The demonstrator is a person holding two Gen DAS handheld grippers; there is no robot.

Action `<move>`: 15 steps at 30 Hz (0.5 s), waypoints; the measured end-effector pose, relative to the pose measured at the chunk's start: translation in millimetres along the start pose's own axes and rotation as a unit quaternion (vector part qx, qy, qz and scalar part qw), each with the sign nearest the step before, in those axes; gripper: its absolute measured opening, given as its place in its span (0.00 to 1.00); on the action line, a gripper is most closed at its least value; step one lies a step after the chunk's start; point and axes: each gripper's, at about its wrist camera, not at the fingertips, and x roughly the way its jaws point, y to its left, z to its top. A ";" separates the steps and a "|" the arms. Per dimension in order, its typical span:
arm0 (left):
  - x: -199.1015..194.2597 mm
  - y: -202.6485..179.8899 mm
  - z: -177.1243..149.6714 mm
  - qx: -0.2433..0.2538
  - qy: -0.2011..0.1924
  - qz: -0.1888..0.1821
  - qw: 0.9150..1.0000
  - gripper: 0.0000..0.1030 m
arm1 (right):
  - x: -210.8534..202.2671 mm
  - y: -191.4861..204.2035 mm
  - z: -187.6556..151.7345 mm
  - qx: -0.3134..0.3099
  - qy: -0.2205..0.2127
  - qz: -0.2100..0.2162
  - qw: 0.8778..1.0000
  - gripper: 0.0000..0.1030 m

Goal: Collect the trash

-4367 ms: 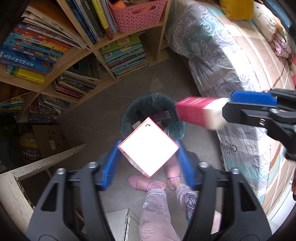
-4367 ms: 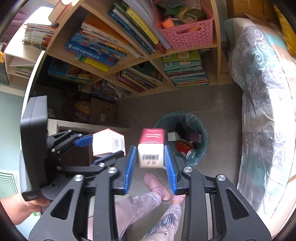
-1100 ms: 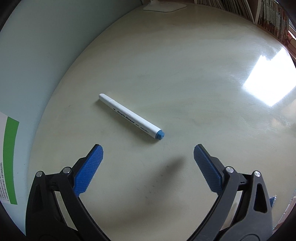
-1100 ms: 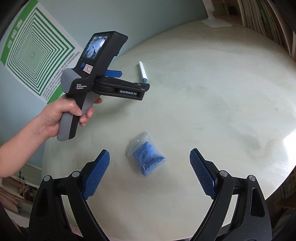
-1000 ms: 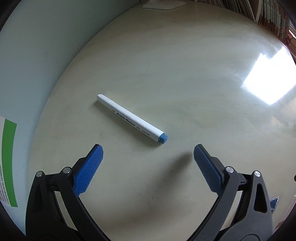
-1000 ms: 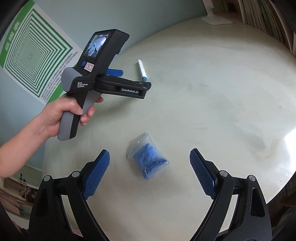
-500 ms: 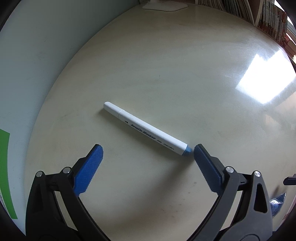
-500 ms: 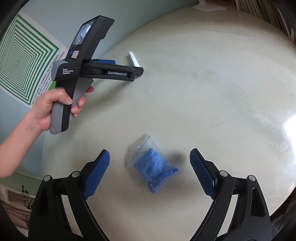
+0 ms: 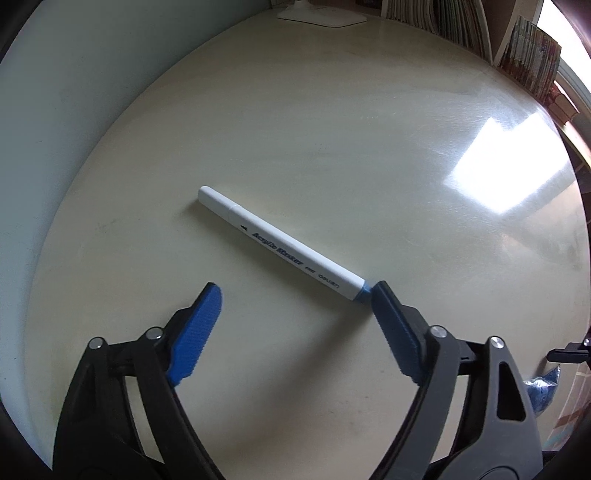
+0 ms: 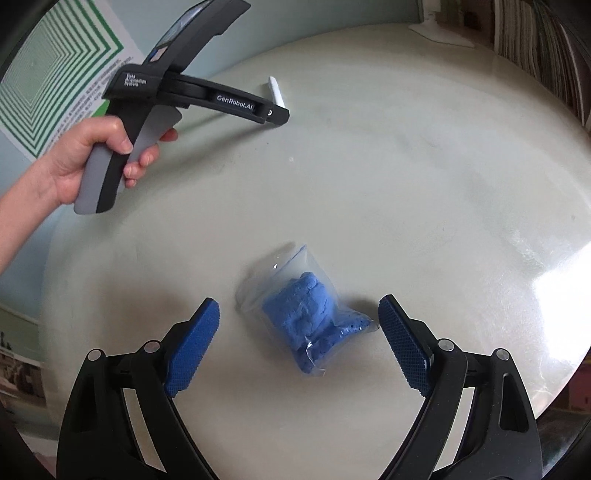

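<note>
Over on the left, seen from the right wrist camera, a green-and-white square-pattern poster (image 10: 55,70) hangs on the pale wall, and the person's left hand (image 10: 92,155) grips the grey handle of the left claw (image 9: 295,306), which points steeply down at the round, cream-coloured table (image 9: 332,129). In its own camera that claw's jaws are closing but stand well apart, with nothing pinched. A white marker (image 9: 280,247) with a blue end lies slantwise on the table just ahead of them, cap end up and to the left. Its blue end touches, or all but touches, the tip of the right-hand blue pad (image 9: 391,325); the left-hand pad is well clear of it.

Further right, the right claw (image 10: 299,317) hangs over the table with its jaws spread wide and closing, pressing on nothing. Between the pads lies a clear plastic bag (image 10: 306,314) holding crumpled blue material, flat on the table, apart from the left-hand pad and very near the right-hand pad's tip.

At the far edge of the table stands a white base (image 10: 439,33), and on the right rows of books (image 10: 546,55) fill a shelf beside bright window glare on the tabletop.
</note>
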 end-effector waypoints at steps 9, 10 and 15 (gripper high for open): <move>-5.4 -14.7 2.7 0.030 0.003 -0.031 0.999 0.00 | -9.2 -9.0 -4.5 0.011 -0.017 -0.006 1.000 0.37; -6.3 -16.5 2.3 0.034 0.002 -0.028 0.999 0.00 | -11.5 -11.4 -5.1 0.016 -0.019 -0.002 1.000 0.35; -15.7 -21.6 -0.8 0.041 -0.003 -0.031 0.999 0.00 | -23.0 -22.4 -11.2 0.030 -0.025 0.006 0.999 0.26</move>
